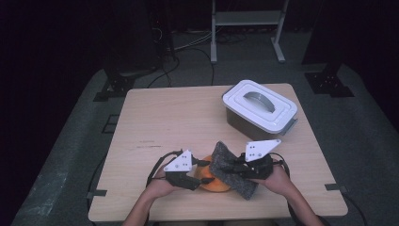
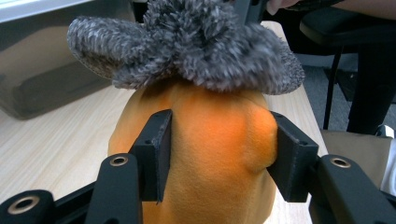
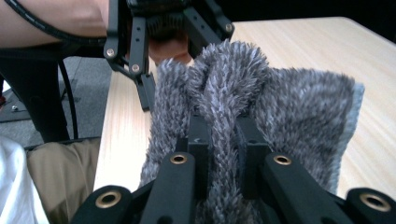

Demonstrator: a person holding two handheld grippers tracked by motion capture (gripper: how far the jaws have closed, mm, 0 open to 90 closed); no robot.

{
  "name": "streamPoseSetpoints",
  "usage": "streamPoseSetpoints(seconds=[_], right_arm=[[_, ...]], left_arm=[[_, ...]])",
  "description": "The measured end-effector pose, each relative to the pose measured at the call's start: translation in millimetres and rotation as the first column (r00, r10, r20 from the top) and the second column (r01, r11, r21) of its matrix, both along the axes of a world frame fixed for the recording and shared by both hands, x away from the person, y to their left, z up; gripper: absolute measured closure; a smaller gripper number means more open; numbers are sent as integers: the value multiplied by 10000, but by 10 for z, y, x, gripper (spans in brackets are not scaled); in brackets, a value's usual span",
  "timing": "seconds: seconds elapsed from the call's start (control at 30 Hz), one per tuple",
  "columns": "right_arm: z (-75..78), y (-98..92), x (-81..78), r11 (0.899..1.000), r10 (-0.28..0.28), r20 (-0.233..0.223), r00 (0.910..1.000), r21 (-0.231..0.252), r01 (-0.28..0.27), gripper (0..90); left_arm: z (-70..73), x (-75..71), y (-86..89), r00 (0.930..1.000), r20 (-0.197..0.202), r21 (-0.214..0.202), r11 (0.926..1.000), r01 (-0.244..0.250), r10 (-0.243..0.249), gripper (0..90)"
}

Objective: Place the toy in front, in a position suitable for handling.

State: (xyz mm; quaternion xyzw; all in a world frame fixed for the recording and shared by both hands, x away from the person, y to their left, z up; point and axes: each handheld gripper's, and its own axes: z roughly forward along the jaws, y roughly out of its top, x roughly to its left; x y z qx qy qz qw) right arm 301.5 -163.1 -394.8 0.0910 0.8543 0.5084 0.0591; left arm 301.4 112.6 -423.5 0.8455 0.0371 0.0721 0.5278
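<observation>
- Holding the grey fuzzy sock [image 3: 261, 100] with my right gripper [image 3: 223, 140]: its jaws are clamped together on a pinched fold of the knit, at the near edge of the table [image 1: 169, 117].
- Sock, continued: in the high view [image 1: 230, 170] it lies slantwise between my two hands, its upper end draped over the orange plush [image 1: 215, 184].
- Orange plush [image 2: 215, 154]: soft, rounded, resting on the table near the front edge, sitting between the jaws of my left gripper [image 2: 219, 161]. Both pads lie against its flanks, and the right-hand side bulges past the pad, so I read this as a grip on the plush.
- Left gripper, high view [image 1: 200, 173]: points toward the right gripper [image 1: 237, 167], the two close together over the plush.
- Obstruction: the sock covers the top of the plush and blocks my left gripper's line of sight beyond it.
- Storage box [image 1: 259, 112]: white lid with grey handle, translucent dark body, at the far right of the table, well apart from both grippers.
- Surroundings: grey floor, cables, a metal frame's legs [image 1: 247, 28] beyond the table.
</observation>
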Motion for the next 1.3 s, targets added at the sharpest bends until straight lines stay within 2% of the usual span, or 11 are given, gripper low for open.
streamPoseSetpoints(seconds=[0.2, 0.4, 0.43, 0.57, 0.6, 0.67, 0.7, 0.93, 1.13, 1.23, 1.3], right_arm=[[-105, -217, 126, 9978, -660, -459, 9968, 50, 663, 786], [-128, -193, 109, 9988, -491, -580, 9971, -93, 486, 786], [-131, -165, 81, 9989, -460, -595, 9972, -150, 452, 786], [-143, -110, 53, 9993, -343, -612, 9975, -185, 332, 787], [-144, -97, 47, 9993, -310, -587, 9978, -229, 297, 787], [-144, -86, 41, 9993, -308, -557, 9980, -245, 295, 786], [-148, -69, 38, 9993, -291, -557, 9980, -231, 278, 787], [-145, -56, 23, 9996, -25, -546, 9985, -296, 9, 787], [-171, -206, 74, 9978, -451, -662, 9968, -511, 417, 787], [-177, -183, 56, 9985, -362, -709, 9968, -444, 331, 787], [-183, -135, 39, 9989, -127, -733, 9972, -455, 94, 787]], left_arm=[[3, 48, 57, 9996, -200, -51, 9998, -190, 189, 458], [6, 94, 108, 9976, -338, -54, 9981, -613, 610, 444], [11, 116, 142, 9942, -410, -6, 9951, -992, 991, 444], [22, 156, 199, 9884, -631, 105, 9904, -1381, 1384, 397], [35, 160, 210, 9860, -927, 83, 9903, -1387, 1388, 379], [44, 156, 213, 9861, -985, 14, 9910, -1342, 1337, 362], [63, 153, 202, 9855, -1221, -281, 9921, -1225, 1183, 358], [22, 151, 178, 9849, -1460, -185, 9951, -971, 934, 379], [16, 137, 196, 9875, -1405, 123, 9974, -706, 717, 381], [62, 148, 212, 9854, -1564, -32, 9976, -685, 672, 334], [98, 144, 220, 9849, -1617, -409, 9967, -696, 621, 329]])
